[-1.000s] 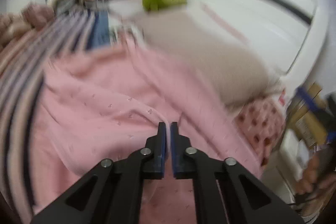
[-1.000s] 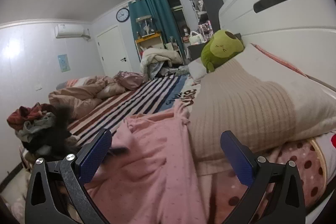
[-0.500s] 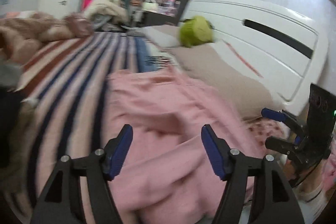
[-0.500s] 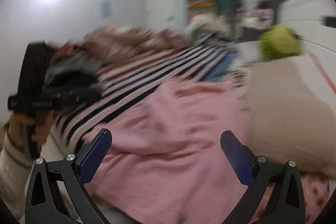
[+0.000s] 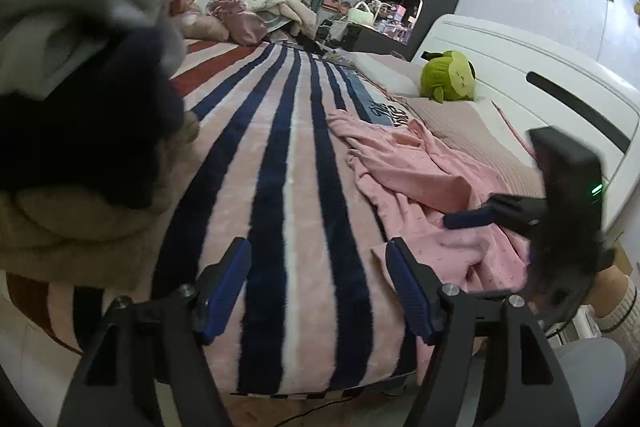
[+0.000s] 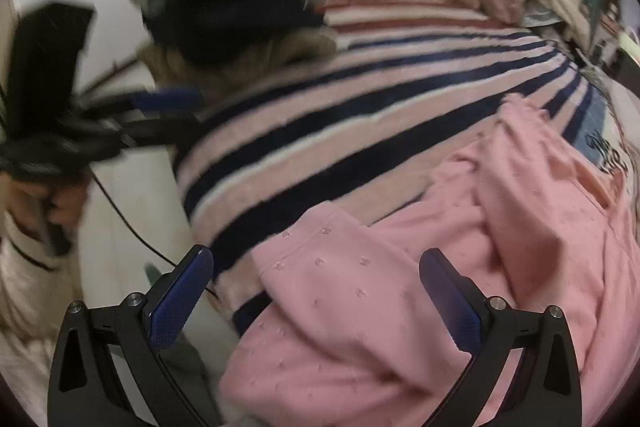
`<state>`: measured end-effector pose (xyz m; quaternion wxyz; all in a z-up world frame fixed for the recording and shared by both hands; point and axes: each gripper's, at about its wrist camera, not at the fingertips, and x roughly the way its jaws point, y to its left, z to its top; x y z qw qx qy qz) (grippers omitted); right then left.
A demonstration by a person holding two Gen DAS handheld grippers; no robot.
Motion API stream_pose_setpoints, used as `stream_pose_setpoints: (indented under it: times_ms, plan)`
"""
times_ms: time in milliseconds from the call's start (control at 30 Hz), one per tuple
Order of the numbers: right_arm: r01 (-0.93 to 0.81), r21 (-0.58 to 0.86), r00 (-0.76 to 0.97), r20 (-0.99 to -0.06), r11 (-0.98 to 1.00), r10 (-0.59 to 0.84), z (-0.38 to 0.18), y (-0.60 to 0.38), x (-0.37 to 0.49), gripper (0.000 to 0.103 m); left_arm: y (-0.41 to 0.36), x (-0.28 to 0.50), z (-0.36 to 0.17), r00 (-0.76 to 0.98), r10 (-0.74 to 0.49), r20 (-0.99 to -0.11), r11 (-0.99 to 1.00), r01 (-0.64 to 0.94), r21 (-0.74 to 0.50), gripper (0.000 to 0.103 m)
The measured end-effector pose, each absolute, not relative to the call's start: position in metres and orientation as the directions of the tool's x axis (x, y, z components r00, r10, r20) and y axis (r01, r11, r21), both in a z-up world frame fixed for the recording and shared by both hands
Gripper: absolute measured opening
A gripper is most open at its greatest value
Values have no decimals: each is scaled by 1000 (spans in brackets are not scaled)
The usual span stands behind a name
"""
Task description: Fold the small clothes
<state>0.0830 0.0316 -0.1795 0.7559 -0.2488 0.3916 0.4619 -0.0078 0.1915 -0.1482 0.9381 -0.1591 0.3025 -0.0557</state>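
Observation:
A crumpled pink dotted garment (image 5: 420,183) lies on the right part of the striped blanket (image 5: 296,163), near the beige pillow. My left gripper (image 5: 318,287) hovers over the blanket's near edge, left of the garment; its jaws are opening with nothing between them. My right gripper (image 6: 316,291) is wide open and tilted down over the garment's (image 6: 380,307) near hem, its pads off the cloth. In the left wrist view the right gripper's blue fingertip (image 5: 468,219) shows over the pink cloth. The left gripper (image 6: 160,107) appears blurred at the left in the right wrist view.
A heap of dark, grey and beige clothes (image 5: 80,87) rises at the blanket's left end. A green plush toy (image 5: 448,77) sits on the pillow (image 5: 472,127) by the white headboard (image 5: 560,75). Shelves and a cluttered desk stand beyond the bed. A cable (image 6: 132,231) hangs at the bedside.
The left gripper opened, let go of the pink garment and swung left over the stripes. The right gripper turned from facing the pillow and tipped down over the garment's near hem.

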Motion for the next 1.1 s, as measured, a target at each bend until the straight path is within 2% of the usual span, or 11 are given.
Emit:
stream_pose_setpoints:
  times_ms: [67,133,200,233,300,567,833,967,1033,1067,1100]
  plan:
    - [-904,-2,226,-852,428,473,-194,42,84,92,196,-11,-152,809,-201,-553,941,2,-339,66]
    - [-906,-26,223,-878,422,424,-206,50,84,53,201,-10,-157,805,-195,-560,939,-11,-343,66]
    - [-892,-83,278,-875,444,395,-209,50,85,40,205,-9,-160,803,-191,-565,938,-21,-347,66]
    - [-888,-72,279,-868,453,410,-206,47,85,24,207,-8,-161,802,-192,-566,937,-23,-350,66]
    - [-872,-52,295,-849,487,438,-197,38,87,8,204,-4,-161,802,-190,-567,937,-24,-348,66]
    - [-775,-7,422,-750,632,510,-151,-35,91,6,181,5,-159,792,-223,-568,940,22,-340,66]
    - [-616,84,593,-605,783,531,-116,-153,66,5,119,28,-180,705,-352,-616,919,137,-369,66]
    - [-533,141,652,-561,834,511,-116,-213,46,5,82,50,-197,646,-381,-662,913,152,-378,44]
    - [-492,159,678,-547,856,491,-120,-241,38,5,62,57,-200,646,-347,-680,931,150,-333,43]
    - [-477,166,688,-540,863,484,-121,-252,35,5,55,59,-201,651,-326,-686,940,149,-306,34]
    - [-463,181,696,-532,867,483,-123,-263,33,4,48,61,-201,654,-307,-692,948,148,-281,14]
